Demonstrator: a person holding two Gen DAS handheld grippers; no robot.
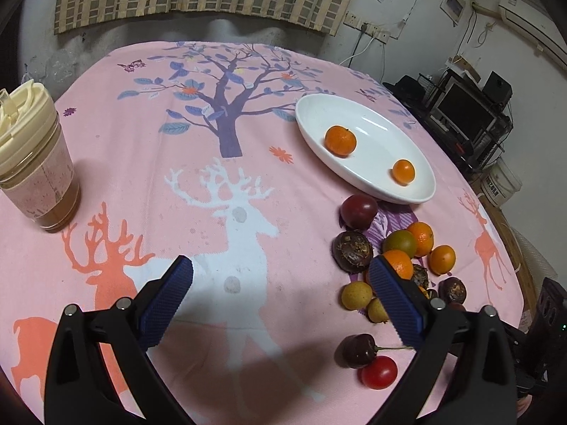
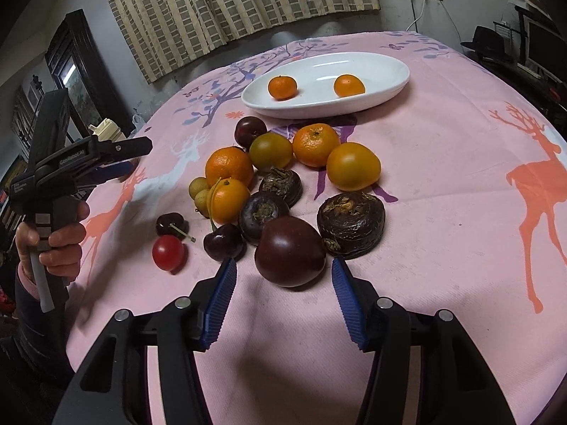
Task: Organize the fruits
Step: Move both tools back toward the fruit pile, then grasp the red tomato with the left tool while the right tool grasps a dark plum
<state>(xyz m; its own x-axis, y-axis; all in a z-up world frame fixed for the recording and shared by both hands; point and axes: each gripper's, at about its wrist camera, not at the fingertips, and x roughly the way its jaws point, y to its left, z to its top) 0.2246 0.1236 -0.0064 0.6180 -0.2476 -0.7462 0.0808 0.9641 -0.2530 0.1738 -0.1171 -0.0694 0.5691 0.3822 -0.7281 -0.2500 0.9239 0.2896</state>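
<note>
My right gripper (image 2: 284,276) gapes behind a glossy dark plum (image 2: 290,251) (smooth, unbruised); the left gripper (image 1: 281,276) gapes too, near the white dish (image 1: 418,191) on the pink deer-print cloth (image 2: 443,184).

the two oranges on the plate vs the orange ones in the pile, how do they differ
The two oranges lie on the white plate, well apart; the pile's oranges sit on the pink cloth, packed against other fruit. The plate pair looks smaller in this view, though it is farther off. All are round, orange and unpeeled.
</note>
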